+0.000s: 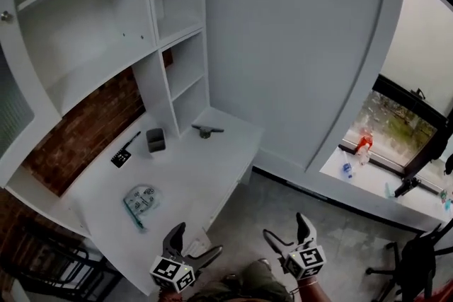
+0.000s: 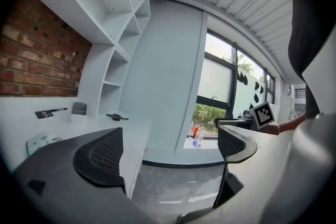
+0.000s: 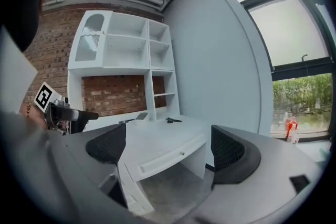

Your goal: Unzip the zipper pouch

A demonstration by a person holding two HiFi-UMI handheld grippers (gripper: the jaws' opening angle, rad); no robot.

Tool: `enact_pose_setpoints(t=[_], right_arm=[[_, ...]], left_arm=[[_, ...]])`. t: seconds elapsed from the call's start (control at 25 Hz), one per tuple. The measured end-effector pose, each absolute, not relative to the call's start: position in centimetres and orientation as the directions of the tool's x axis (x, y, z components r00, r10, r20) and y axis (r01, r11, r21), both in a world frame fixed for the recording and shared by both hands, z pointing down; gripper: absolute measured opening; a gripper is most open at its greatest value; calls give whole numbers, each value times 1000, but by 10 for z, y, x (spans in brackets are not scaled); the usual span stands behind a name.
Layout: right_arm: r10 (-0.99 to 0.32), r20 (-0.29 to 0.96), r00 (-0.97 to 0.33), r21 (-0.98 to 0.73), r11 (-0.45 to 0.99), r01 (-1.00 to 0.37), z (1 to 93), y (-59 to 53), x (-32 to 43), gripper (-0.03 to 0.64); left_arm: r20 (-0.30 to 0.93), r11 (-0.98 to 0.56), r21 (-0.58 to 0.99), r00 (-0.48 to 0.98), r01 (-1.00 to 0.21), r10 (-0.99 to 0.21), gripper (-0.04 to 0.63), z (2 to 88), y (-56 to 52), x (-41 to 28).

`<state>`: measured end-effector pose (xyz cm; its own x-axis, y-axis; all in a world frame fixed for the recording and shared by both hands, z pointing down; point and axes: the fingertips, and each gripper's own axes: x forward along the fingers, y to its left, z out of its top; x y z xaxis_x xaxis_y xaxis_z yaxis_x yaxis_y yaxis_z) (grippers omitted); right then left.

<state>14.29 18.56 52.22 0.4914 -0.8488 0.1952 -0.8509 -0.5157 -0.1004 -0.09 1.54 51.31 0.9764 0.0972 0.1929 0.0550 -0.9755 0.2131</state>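
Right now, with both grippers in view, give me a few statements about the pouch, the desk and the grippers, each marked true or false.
1. The zipper pouch lies on the white desk. True.
2. The left gripper is shut on the zipper pouch. False: its jaws stand apart with nothing between them, and the pouch lies untouched.
3. The right gripper is open and empty. True.
4. The dark tool lies nearer the person than the zipper pouch. False: it lies farther back, close to the shelves.
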Motion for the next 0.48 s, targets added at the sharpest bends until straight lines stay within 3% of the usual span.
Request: enact_pose_setpoints(t=[0.28,0.48], right_arm=[[-920,226,321,-57,-341,-938,527,110,157,492],[-964,229,134,-11,-140,-990,526,31,162,492]], left_arm=[[191,-960,212,971,-185,-144,565,515,-44,-37],[197,-897,210,915,-389,-351,564,520,-93,-59]])
